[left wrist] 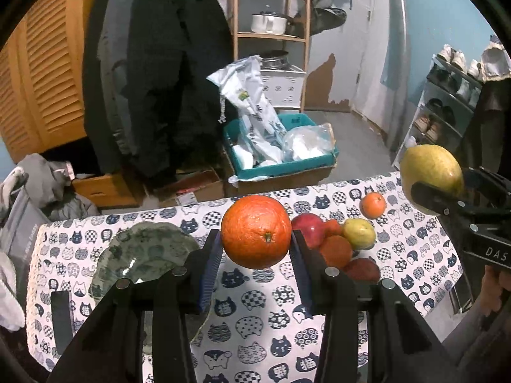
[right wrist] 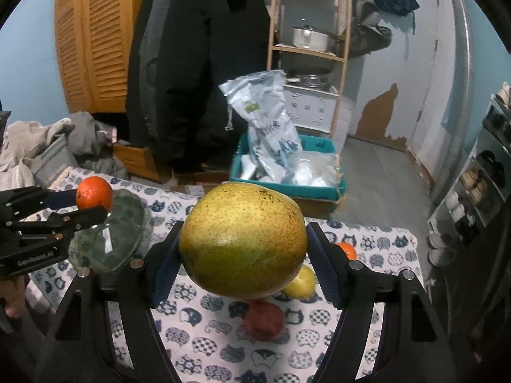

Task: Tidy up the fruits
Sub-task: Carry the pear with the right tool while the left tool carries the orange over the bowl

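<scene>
A large orange (left wrist: pixel 255 231) hangs above the cat-print tablecloth (left wrist: pixel 255 325), with my left gripper (left wrist: pixel 255 239) shut on it. To its left lies a green glass plate (left wrist: pixel 147 249). My right gripper (right wrist: pixel 242 249) is shut on a big yellow-green pear (right wrist: pixel 242 239), also lifted off the table. On the cloth at the right sit a red apple (left wrist: pixel 308 225), a small orange (left wrist: pixel 335 250), a smaller pear (left wrist: pixel 359 233), a tangerine (left wrist: pixel 373 205) and another red apple (left wrist: pixel 362 269). In the right wrist view the left gripper (right wrist: pixel 92 206) holds the orange (right wrist: pixel 95 197) over the plate (right wrist: pixel 108 236).
Beyond the table's far edge stand a teal box (left wrist: pixel 281 159) of plastic bags, cardboard boxes, hanging dark coats (left wrist: pixel 159 79) and a wooden shelf (left wrist: pixel 271 35). A shoe rack (left wrist: pixel 447 105) is at the right. A pile of clothes (left wrist: pixel 38 191) lies at the left.
</scene>
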The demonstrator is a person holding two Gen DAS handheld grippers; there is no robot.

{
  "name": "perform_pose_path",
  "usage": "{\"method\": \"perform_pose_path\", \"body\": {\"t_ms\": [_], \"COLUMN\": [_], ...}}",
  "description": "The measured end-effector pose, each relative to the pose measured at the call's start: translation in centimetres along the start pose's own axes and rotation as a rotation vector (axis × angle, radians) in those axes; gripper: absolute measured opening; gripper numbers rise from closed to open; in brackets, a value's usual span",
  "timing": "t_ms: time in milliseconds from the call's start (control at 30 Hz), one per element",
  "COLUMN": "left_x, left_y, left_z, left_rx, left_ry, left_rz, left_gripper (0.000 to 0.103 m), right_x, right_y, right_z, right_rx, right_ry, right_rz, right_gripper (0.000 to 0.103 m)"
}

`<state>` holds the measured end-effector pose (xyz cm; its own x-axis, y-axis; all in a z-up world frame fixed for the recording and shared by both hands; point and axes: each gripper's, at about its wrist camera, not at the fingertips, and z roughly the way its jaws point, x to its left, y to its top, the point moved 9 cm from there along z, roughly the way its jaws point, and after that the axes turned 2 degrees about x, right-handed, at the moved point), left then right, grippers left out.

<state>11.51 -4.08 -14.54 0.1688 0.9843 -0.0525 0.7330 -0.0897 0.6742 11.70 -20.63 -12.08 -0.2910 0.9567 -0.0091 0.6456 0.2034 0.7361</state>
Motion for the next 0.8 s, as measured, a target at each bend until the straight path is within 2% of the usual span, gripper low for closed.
{"method": "perform_pose_path", "body": {"t_ms": [800], "left_x": [11.7], "left_y": [-2.9], "left_z": [-0.1], "left_rx": [0.036], "left_ry": [0.130], "left_rz": [-0.161], "left_gripper": [0.044], "right_x": [11.2], "right_y": [3.1], "right_z": [5.7], "right_rx": [0.054], "right_ry": [0.151], "right_rz": [-0.085], "right_gripper": [0.073]}}
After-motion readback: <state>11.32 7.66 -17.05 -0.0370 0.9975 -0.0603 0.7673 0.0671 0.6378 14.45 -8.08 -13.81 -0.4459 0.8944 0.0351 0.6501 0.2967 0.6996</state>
